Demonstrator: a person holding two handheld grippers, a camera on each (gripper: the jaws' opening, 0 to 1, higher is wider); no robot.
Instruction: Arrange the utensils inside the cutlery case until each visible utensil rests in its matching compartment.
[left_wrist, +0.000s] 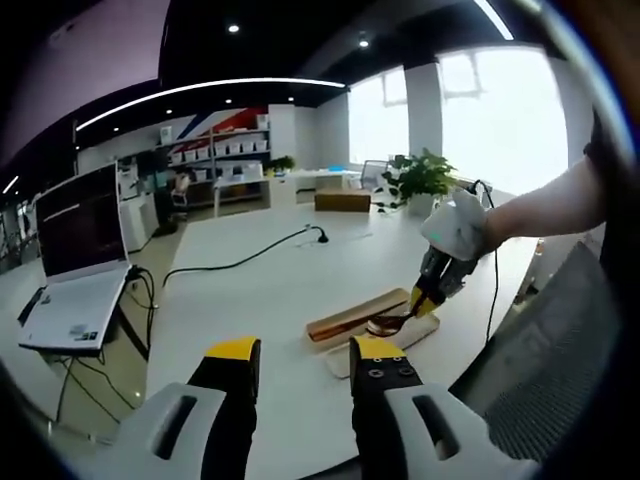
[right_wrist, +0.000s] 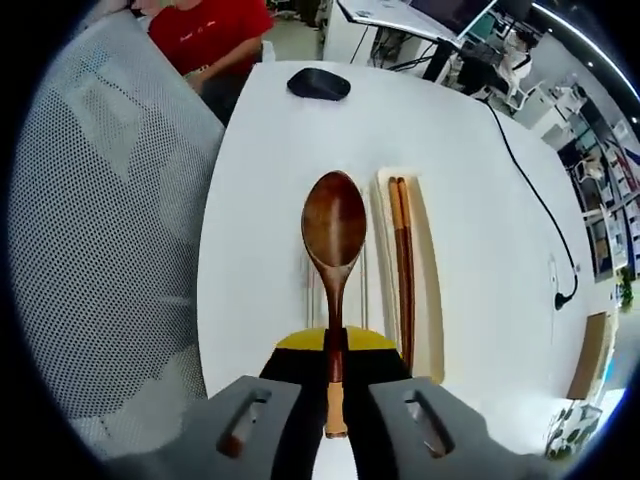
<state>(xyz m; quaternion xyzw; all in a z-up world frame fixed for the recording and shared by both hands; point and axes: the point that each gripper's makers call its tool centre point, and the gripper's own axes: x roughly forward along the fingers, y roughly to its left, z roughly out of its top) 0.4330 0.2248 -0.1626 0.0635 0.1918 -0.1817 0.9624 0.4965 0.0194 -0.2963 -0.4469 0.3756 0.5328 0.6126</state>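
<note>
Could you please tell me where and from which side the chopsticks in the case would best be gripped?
Probably mid-length, from above, jaws closing across both sticks. The chopsticks lie flat, side by side, along the case compartment, whose walls likely block a side approach. The right hand-held gripper is shut on the wooden spoon; the left hand-held gripper is open.

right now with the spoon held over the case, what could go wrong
The right gripper pinches the wooden spoon far back on its thin handle, so the bowl might swing or slip on release. The chopsticks already lie in the cutlery case; a skewed drop could nudge them. The case sits close to the table edge.
</note>
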